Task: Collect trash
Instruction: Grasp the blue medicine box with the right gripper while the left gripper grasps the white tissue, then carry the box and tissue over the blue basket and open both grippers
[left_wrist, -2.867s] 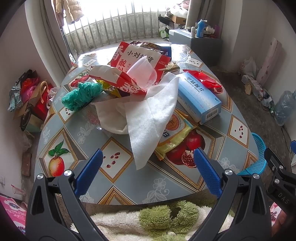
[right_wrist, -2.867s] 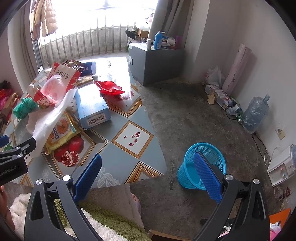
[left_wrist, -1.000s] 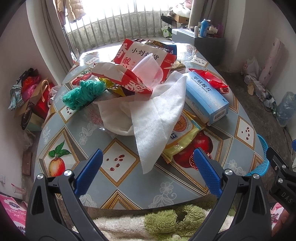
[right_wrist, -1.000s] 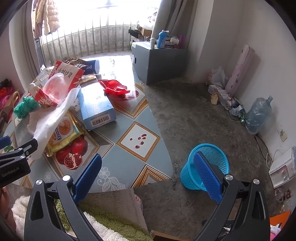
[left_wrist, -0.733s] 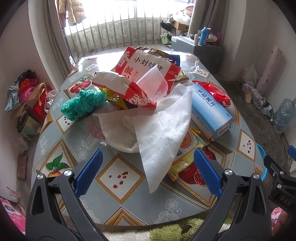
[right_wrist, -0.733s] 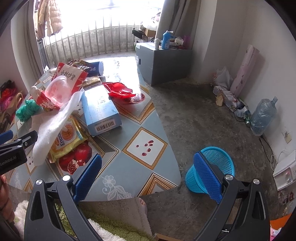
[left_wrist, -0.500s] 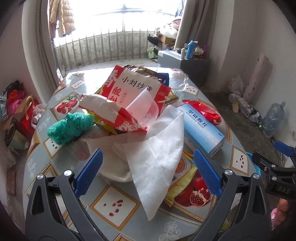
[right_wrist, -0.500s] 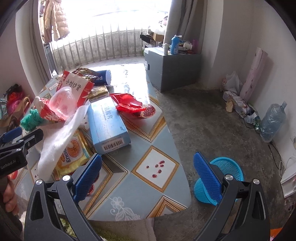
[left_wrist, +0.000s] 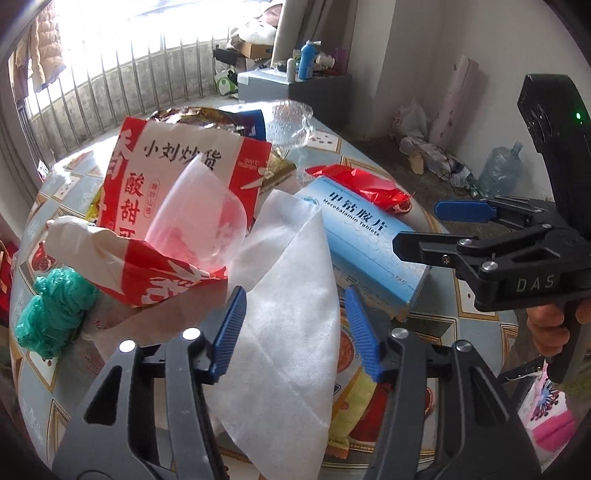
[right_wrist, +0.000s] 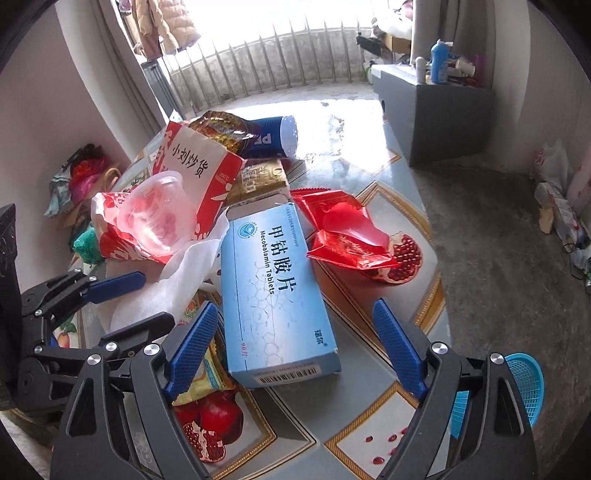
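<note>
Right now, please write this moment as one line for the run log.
left tool: open, around white tissue | right tool: open, over blue box | nothing gripped

Matt white tissue (left_wrist: 291, 295), glossy red wrapper (right_wrist: 343, 232), cardboard box (right_wrist: 273, 288)

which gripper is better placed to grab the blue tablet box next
Right gripper: open, its fingers flank the blue tablet box. Left gripper straddles the white tissue instead.

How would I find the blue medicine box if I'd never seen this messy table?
Start at the round patterned table heaped with wrappers. On its right side, beside the white tissue sheet, lies a long flat light-blue cardboard box. It alone has a barcode on its near end, and the crumpled red foil wrapper lies beside it.
</note>
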